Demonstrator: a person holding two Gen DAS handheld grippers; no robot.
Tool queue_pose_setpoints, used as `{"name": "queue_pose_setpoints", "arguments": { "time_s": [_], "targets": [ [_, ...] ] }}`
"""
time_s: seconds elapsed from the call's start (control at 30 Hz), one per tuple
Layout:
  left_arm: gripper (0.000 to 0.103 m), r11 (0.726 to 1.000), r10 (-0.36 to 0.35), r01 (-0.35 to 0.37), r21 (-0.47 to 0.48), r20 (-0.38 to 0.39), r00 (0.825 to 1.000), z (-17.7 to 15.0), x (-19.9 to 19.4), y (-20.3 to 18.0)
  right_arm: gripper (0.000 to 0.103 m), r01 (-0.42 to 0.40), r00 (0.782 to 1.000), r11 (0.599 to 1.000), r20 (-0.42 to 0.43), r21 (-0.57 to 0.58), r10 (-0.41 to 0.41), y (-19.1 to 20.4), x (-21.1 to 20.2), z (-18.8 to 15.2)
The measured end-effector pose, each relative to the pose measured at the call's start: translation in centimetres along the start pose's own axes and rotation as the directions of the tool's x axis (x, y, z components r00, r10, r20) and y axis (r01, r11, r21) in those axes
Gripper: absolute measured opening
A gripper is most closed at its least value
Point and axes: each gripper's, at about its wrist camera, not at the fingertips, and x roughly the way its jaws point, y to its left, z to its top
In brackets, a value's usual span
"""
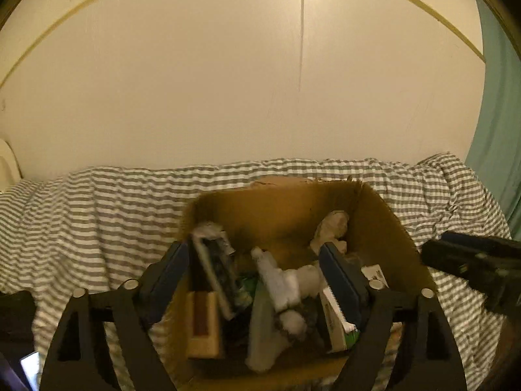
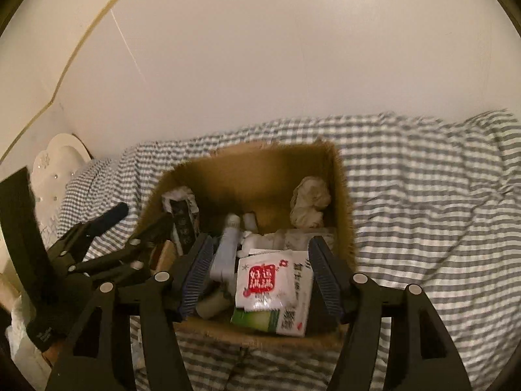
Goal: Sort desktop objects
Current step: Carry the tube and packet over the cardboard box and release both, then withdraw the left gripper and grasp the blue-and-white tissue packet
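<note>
So both grippers are hovering over the box (image 2: pixel 338 176), which sits on a striped sheet (image 2: pixel 423 202) up against a pale wall (image 2: pixel 293 49). Left gripper (image 1: pixel 257 280) has its jaws spread wide with nothing between the pads, just framing the stuff inside. Right gripper (image 2: pixel 260 277) is the same deal, jaws apart, and the sachet (image 2: pixel 263 280) you see between them is lying in the box below, not pinched as far as I can tell.

Progress-wise I'd say it's pretty far along. The box is already stuffed: a white sachet with a red label on top of a carton (image 2: pixel 286 316) with green on it, a pale tube (image 2: pixel 228 247), a crumpled wad (image 2: pixel 309 202) in the far right corner, a dark packet (image 2: pixel 182 221) leaning on the left wall, and a small wooden block (image 1: pixel 203 319) near the front left. Some of it is too blurry to name.

What's left is harder to judge. The sheet around the box shows nothing loose in either view, so either the sorting's nearly finished or the remaining bits are out of frame. There's a white plate-like thing (image 2: pixel 62 169) off to the far left by the wall, can't tell if that counts
</note>
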Motion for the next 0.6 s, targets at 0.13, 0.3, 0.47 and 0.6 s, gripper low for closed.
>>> {"name": "queue_pose_setpoints", "arguments": {
  "time_s": [0.13,0.3,0.47,0.6],
  "targets": [
    [0.097,0.998,0.06,-0.059,-0.011,0.014,0.998,0.4,-4.7,1.8,0.062,0.016,0.999,1.0,0.03,-0.023,-0.015,0.7,-5.3,-0.5],
    [0.103,0.993,0.116,-0.115,-0.041,0.029,0.993,-0.1,-11.3,4.8,0.062,0.041,0.996,0.997,0.085,-0.072,-0.035,2.3,-12.6,-1.6],
    [0.103,0.988,0.131,-0.133,-0.078,-0.038,0.991,-4.7,-13.7,7.6,0.062,0.043,0.993,0.996,0.109,-0.078,-0.035,3.7,-16.9,-4.4],
    [0.103,0.987,0.101,-0.111,-0.115,-0.089,0.991,-11.1,-12.5,9.6,0.062,0.062,0.992,0.991,0.118,-0.118,-0.048,4.3,-17.0,-9.0]
  ]
}}
